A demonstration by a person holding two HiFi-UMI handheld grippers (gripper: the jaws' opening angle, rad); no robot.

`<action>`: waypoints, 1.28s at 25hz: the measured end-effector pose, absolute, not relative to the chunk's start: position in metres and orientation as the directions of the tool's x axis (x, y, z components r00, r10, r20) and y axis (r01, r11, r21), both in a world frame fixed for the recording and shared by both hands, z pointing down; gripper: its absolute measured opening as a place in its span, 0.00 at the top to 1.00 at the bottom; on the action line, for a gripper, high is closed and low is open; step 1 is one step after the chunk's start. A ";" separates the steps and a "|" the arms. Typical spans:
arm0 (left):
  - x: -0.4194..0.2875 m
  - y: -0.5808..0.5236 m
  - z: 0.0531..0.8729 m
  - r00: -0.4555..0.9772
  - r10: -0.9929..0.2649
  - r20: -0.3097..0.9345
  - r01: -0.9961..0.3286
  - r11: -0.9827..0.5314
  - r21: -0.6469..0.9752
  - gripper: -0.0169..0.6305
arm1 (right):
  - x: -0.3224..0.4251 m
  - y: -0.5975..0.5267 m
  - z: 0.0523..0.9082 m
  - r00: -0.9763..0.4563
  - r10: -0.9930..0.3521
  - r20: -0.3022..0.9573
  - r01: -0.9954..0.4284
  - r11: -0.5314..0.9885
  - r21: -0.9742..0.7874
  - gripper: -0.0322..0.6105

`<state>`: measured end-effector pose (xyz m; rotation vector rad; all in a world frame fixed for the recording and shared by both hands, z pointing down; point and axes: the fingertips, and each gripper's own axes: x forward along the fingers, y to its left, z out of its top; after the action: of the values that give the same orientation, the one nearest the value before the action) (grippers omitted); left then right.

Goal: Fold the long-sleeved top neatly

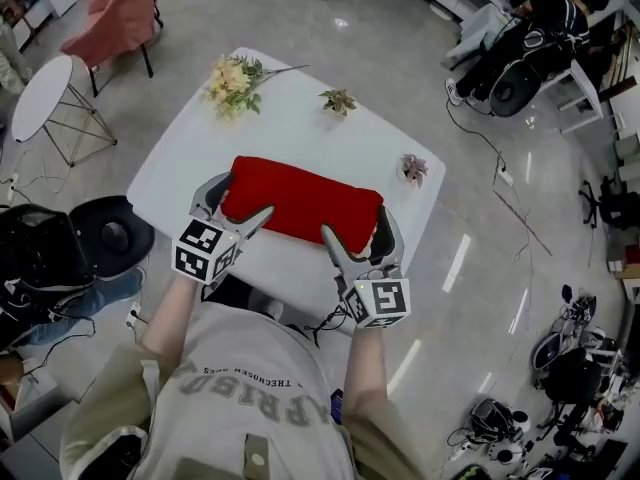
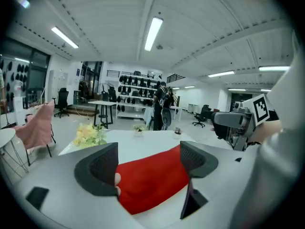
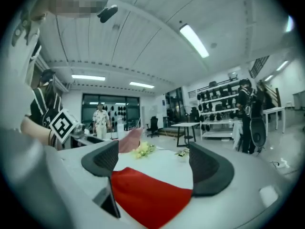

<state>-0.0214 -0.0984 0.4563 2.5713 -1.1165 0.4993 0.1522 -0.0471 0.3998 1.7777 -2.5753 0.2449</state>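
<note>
Head view: the red top [image 1: 300,201] lies folded as a long strip on the white table [image 1: 180,148], its long axis running from your far left to your near right. Your left gripper [image 1: 245,196] straddles its left end, and your right gripper [image 1: 355,223] straddles its right end.

Left gripper view: your jaws are spread wide, red cloth fills the gap between them, and nothing is pinched.

Right gripper view: the jaws are wide here too. The top's end lies low between them, ungripped.
</note>
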 end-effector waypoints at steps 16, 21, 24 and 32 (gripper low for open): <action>-0.026 -0.014 0.395 0.462 -0.867 0.184 -0.887 -0.455 0.085 0.92 | 0.138 0.030 0.358 -0.144 -0.989 -0.021 -0.990 0.144 0.013 0.92; -0.025 0.001 0.381 0.462 -0.879 0.116 -0.887 -0.459 0.058 0.95 | 0.128 0.043 0.350 -0.153 -0.988 -0.033 -0.987 0.151 0.059 0.95; -0.020 0.007 0.376 0.475 -0.875 0.098 -0.880 -0.473 0.042 0.95 | 0.122 0.048 0.344 -0.165 -0.985 -0.044 -0.984 0.162 0.071 0.95; -0.019 0.012 0.367 0.461 -0.883 0.089 -0.887 -0.462 0.010 0.95 | 0.115 0.056 0.330 -0.197 -0.977 -0.076 -0.978 0.191 0.083 0.95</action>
<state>-0.0194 0.0115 0.3666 2.6376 -1.5998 0.1097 0.1152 0.0560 0.3300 1.9941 -2.4288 -0.1777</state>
